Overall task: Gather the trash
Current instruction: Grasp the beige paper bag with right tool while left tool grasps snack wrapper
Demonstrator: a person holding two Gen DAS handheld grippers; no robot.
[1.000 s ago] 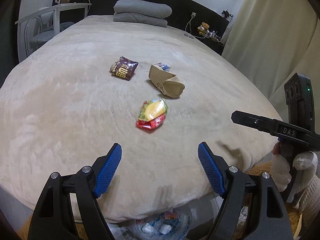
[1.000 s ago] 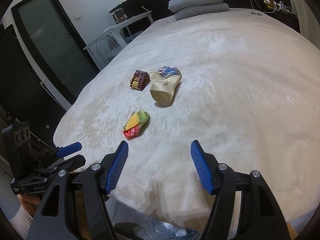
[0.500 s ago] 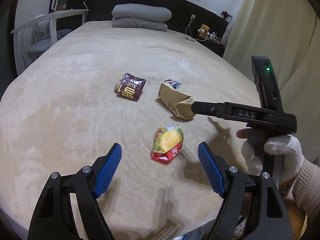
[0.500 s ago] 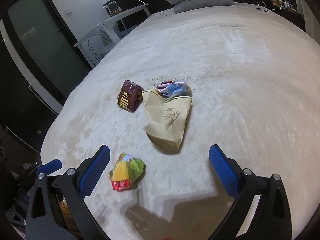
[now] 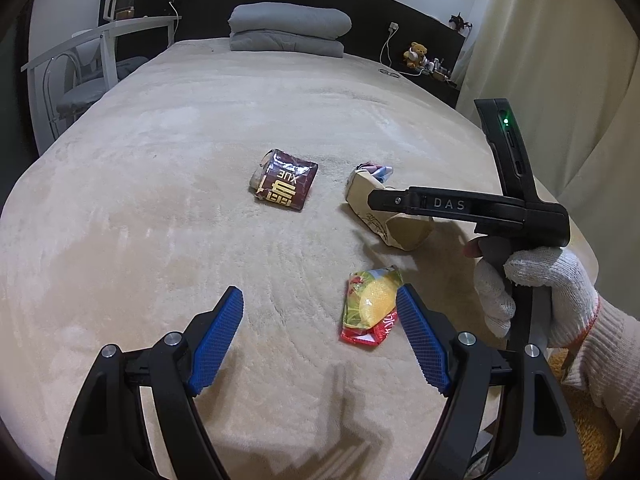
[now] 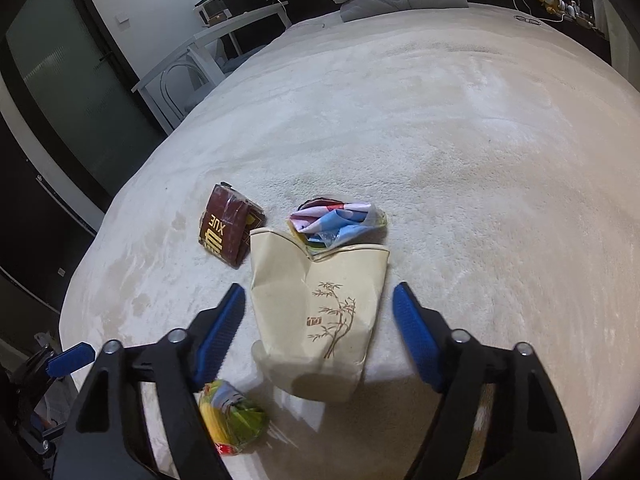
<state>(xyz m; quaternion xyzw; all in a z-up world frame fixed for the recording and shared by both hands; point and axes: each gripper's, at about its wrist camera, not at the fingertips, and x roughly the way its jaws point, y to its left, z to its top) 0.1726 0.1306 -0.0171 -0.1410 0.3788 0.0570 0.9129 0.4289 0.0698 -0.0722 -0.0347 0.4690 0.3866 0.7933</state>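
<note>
Several pieces of trash lie on the beige bed cover (image 5: 160, 208). A beige paper bag (image 6: 320, 312) with a bamboo drawing lies between the fingers of my right gripper (image 6: 319, 288). Its jaws are closing and the pads stand clear of the bag. Touching the bag's far end is a crumpled blue-pink wrapper (image 6: 336, 220), with a brown packet (image 6: 228, 228) to its left. My left gripper (image 5: 320, 291) is open with nothing in it. A red-yellow-green snack wrapper (image 5: 370, 306) lies against its right finger. In the left wrist view the right gripper's body (image 5: 460, 204) hides part of the bag (image 5: 408, 232).
A gloved hand (image 5: 540, 288) holds the right gripper. Folded grey bedding (image 5: 288, 28) lies at the headboard. A white desk and chair (image 5: 92, 64) stand left of the bed, a curtain (image 5: 560, 60) hangs on the right, and a shelf carries a teddy bear (image 5: 416, 54).
Both grippers moved forward over the bed. The right one came down around the beige bag, its jaws widening, then narrowing. The snack wrapper now sits by the left gripper's right finger.
</note>
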